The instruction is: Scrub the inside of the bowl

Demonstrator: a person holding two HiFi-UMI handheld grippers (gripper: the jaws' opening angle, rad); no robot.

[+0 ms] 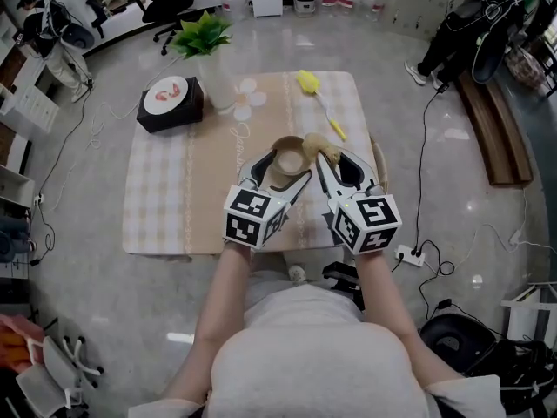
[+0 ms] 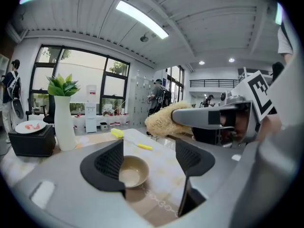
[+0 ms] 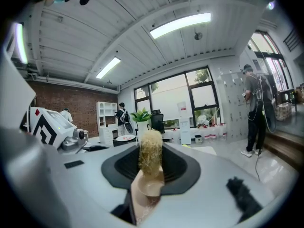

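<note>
Forearms [image 1: 228, 290] of the person reach out from under the head camera to the two marker cubes, which hang over the near edge of the table [image 1: 157, 225].

The left gripper [image 1: 277, 174] is released. Its own view shows the jaws well apart, with the tan bowl [image 2: 133, 171] sitting upright on the checked cloth [image 2: 166, 163] between them and neither pad pressing on it. That view also looks sideways at the right gripper [image 2: 178, 118], which crosses above the cloth with a shaggy straw-coloured scrubber [image 2: 161, 120] sticking out of its tip.

The right gripper's own view shows what the head view cannot. Its jaws are clenched on the scrubber, which stands upright between the dark pads, and the bowl's rim shows just under it. From the head view the scrubber only reads as a pale tuft at the bowl's right rim.

The head view alone gives the layout. The bowl stands near the middle of the table, slightly toward its right edge. A yellow-handled brush [image 1: 318, 98] lies near the far right corner. A white vase [image 1: 218, 81] with a green plant [image 1: 202, 33] stands at the far edge, and just left of it a black box [image 1: 170, 107] carries a white plate [image 1: 165, 92]. Another person [image 1: 461, 24] stands on the floor beyond the far right corner.
</note>
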